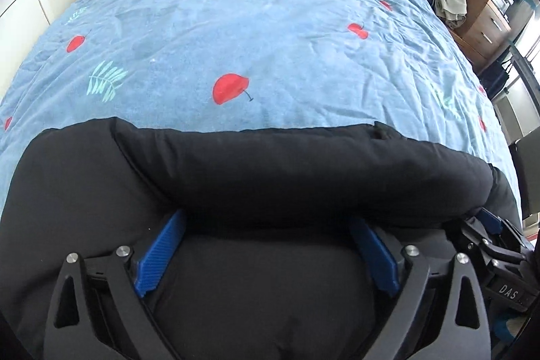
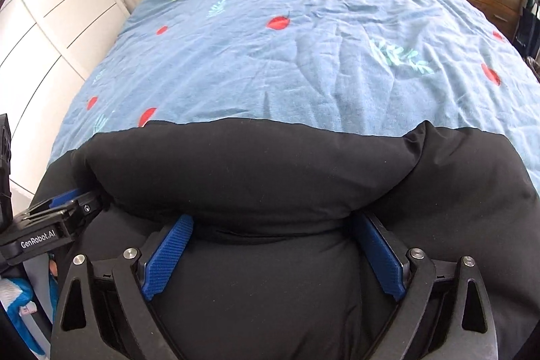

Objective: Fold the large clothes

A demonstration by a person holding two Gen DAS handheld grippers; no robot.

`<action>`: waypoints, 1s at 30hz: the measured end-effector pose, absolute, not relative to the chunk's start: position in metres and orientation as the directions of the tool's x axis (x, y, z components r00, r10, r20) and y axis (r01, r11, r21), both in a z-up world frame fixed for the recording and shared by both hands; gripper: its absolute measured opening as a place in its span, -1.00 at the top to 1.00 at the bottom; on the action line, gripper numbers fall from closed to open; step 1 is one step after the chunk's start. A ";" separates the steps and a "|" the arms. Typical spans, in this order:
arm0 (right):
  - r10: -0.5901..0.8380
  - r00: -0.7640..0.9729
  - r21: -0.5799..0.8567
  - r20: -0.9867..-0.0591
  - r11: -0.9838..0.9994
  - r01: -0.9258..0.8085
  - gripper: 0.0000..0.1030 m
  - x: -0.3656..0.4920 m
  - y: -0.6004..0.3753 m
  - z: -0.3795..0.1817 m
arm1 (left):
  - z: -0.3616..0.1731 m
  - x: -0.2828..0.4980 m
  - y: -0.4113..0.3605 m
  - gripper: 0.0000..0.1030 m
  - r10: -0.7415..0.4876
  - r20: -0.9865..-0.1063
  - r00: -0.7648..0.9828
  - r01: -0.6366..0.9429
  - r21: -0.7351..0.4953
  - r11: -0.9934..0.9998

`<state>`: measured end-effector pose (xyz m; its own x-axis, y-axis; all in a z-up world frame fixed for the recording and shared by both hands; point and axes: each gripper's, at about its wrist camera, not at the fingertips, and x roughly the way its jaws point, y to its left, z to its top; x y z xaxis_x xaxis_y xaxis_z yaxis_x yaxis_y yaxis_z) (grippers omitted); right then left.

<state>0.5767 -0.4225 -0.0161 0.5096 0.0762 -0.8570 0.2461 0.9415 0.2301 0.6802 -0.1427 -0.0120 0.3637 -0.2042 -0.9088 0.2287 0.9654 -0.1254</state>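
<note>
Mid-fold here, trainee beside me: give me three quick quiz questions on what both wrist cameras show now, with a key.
1. True or false: the black padded garment lies on a blue bedcover printed with red fruit.
2. Multiple choice: how do the jaws of the left hand-held gripper stand? A) spread wide, black fabric between the blue pads B) shut tight on the bedcover C) out of view
3. Fill in: in the right wrist view, the right hand-held gripper has a thick ____ of the garment bulging over its fingertips.

Key: 1 true; 2 A; 3 fold.
</note>
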 end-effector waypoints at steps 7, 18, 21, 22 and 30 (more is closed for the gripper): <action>0.012 0.509 0.172 -0.861 0.948 0.268 -0.84 0.565 -0.438 0.012 | 0.022 0.677 -0.077 -0.89 -0.111 -0.909 0.401 0.092 -0.081 0.992; 0.044 0.600 0.224 -0.799 0.947 0.229 -0.84 0.483 -0.447 0.061 | 0.050 0.607 -0.020 -0.89 -0.224 -0.866 0.447 0.170 -0.163 0.972; 0.044 0.567 0.187 -0.823 0.962 0.198 -0.84 0.471 -0.433 0.039 | 0.024 0.601 -0.017 -0.89 -0.189 -0.889 0.418 0.151 -0.137 0.979; 0.038 0.551 0.179 -0.834 0.962 0.205 -0.84 0.467 -0.435 0.030 | 0.018 0.601 -0.011 -0.90 -0.191 -0.892 0.410 0.135 -0.147 0.980; -0.114 0.487 0.108 -0.866 0.908 0.404 -0.84 0.433 -0.503 0.011 | 0.024 0.585 0.048 -0.89 -0.161 -0.888 0.431 -0.006 -0.181 0.983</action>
<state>0.4326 -0.5035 0.0113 0.4872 -0.1139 -0.8658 0.4039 0.9084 0.1078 0.5847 0.0476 0.0235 0.4309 -0.1609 -0.8879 -0.0064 0.9834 -0.1813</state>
